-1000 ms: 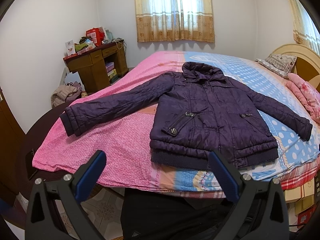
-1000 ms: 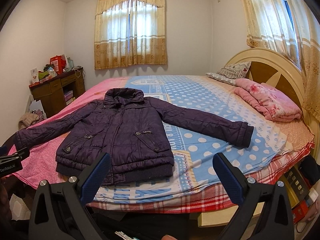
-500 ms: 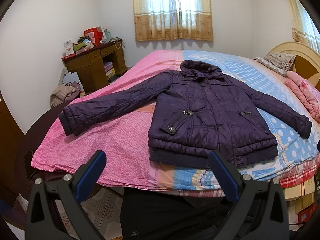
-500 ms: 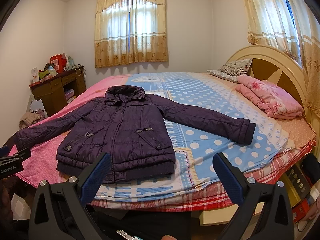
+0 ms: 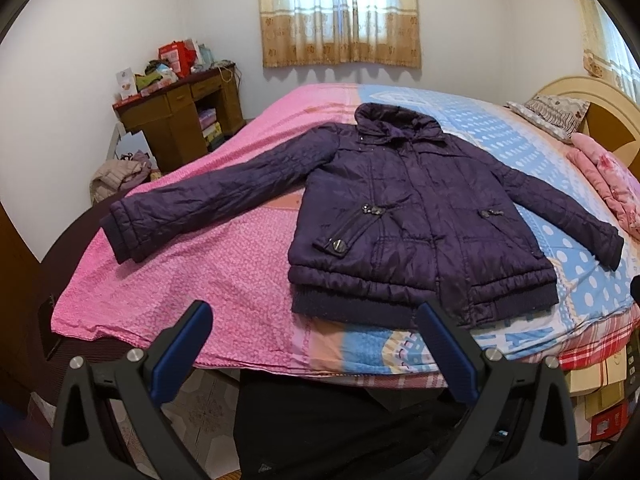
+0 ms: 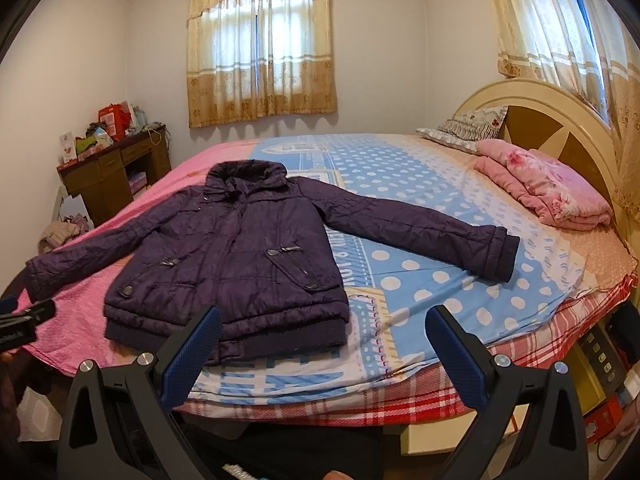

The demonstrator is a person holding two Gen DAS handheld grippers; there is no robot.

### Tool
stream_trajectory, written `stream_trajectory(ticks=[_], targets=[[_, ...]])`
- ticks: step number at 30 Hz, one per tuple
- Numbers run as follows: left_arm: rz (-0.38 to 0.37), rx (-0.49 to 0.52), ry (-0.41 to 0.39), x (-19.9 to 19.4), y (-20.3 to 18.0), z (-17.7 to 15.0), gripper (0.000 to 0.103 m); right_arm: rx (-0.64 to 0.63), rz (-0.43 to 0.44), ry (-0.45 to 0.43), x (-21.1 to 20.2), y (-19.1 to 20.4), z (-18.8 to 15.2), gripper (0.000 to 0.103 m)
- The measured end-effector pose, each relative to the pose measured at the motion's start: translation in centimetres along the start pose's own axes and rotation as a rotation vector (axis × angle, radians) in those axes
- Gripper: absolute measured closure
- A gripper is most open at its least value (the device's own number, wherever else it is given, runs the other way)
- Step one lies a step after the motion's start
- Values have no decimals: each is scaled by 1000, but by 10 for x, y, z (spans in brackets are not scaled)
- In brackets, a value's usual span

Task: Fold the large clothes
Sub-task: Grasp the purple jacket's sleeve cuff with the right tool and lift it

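My left tongs (image 5: 312, 344) are spread wide and hold nothing, hanging off the near edge of the bed (image 5: 192, 280). My right tongs (image 6: 322, 346) are spread just as wide and also empty, off the same edge further toward the headboard (image 6: 560, 120).

The jacket (image 5: 416, 216) lies flat on the bed, front up, collar pointing away from me and ribbed hem close to the near edge. Both sleeves are stretched out to the sides: one (image 5: 212, 204) reaches across the pink half of the sheet, the other (image 6: 424, 232) across the blue dotted half, its cuff well short of the folded pink blanket (image 6: 548, 188). A pillow (image 6: 464, 126) sits just beyond that blanket, against the headboard.

From the right view the tip of my left tongs shows at the frame's left side, beside the cuff of the far sleeve. A wooden desk (image 5: 180, 116) piled with boxes stands against the wall past the bed's pink side, with a heap of clothes (image 5: 120, 172) on the floor next to it. Curtains (image 6: 260, 44) cover the window on the far wall.
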State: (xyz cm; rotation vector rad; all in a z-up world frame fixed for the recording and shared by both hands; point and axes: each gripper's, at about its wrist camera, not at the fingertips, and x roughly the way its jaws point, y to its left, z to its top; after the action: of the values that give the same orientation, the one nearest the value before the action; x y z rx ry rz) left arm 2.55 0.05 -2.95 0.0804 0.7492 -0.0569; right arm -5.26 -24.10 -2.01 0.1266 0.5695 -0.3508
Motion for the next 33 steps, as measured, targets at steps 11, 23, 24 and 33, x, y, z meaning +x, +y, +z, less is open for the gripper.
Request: stream_trajectory(ticks=[11, 23, 24, 33], targets=[[34, 37, 20, 54, -1, 28, 0, -23, -81, 51, 80, -39, 1, 1], [53, 12, 32, 122, -8, 66, 0, 150, -117, 36, 150, -145, 22, 1], [54, 7, 33, 128, -9, 69, 0, 171, -127, 33, 154, -156, 25, 1], [96, 9, 39, 175, -21, 91, 0, 395, -230, 5, 176, -253, 34, 1]])
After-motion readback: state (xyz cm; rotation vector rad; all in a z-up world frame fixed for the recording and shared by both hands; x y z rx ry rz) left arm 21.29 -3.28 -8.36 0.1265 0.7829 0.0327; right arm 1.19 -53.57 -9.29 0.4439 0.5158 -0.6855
